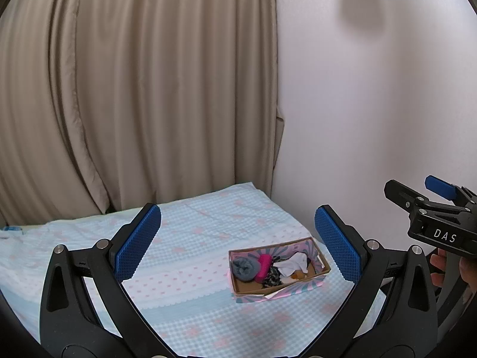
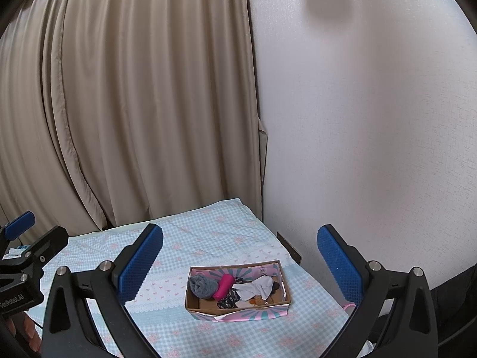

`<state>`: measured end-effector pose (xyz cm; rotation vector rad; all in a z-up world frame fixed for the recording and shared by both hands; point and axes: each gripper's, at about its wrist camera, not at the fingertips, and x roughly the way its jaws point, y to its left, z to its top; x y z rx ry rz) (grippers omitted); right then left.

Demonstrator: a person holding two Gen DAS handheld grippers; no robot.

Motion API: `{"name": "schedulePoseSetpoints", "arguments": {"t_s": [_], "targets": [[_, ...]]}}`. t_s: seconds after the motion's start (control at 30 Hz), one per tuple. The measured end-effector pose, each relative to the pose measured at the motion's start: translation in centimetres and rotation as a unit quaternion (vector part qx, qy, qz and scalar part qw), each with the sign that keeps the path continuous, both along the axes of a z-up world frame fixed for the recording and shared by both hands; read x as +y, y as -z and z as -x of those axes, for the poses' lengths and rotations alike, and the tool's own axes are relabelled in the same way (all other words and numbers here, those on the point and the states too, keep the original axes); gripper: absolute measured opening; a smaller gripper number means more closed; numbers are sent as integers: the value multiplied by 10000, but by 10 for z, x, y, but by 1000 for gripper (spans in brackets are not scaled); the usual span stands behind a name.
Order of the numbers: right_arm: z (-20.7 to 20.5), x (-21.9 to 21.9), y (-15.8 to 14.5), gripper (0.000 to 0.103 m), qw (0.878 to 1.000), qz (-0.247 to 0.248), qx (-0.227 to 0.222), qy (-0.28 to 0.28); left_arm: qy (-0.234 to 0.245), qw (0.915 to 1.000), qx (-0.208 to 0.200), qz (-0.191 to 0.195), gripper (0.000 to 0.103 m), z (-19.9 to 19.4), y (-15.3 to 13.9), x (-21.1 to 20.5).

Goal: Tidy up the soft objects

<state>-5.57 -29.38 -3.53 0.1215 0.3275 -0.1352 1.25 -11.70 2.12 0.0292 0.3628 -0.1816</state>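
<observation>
A pink-patterned cardboard box [image 1: 321, 261] [image 2: 238, 315] sits on the bed. Inside lie a rolled grey cloth [image 1: 245, 268] [image 2: 203, 285], a rolled pink cloth [image 1: 264, 265] [image 2: 224, 285], a white cloth [image 1: 293, 263] [image 2: 257, 287] and a dark patterned cloth [image 1: 272, 278] [image 2: 228, 300]. My left gripper [image 1: 238, 244] is open and empty, held above the bed short of the box. My right gripper [image 2: 240, 264] is open and empty, above and short of the box. The right gripper shows in the left wrist view [image 1: 432, 205]; the left gripper body shows in the right wrist view [image 2: 26, 253].
The bed has a light blue checked sheet with pink bows [image 1: 193, 268] [image 2: 167, 322]. Beige curtains [image 1: 134, 89] [image 2: 134, 104] hang behind it. A white wall [image 1: 372, 104] [image 2: 357, 119] borders the bed's right side.
</observation>
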Motion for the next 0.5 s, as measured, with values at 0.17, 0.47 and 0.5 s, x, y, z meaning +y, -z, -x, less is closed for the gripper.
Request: {"name": "schedulePoseSetpoints", "arguments": {"t_s": [0.17, 0.47, 0.5], "targets": [[-1, 0, 0, 103, 10000, 1, 1, 7, 3, 10000, -26, 65, 103, 1, 0, 0], [-2, 3, 1, 103, 10000, 1, 13, 23, -196, 9996, -145, -121, 103, -1, -1, -8], [-2, 3, 1, 103, 10000, 2, 14, 25, -216, 9995, -163, -140, 103, -1, -1, -9]]}}
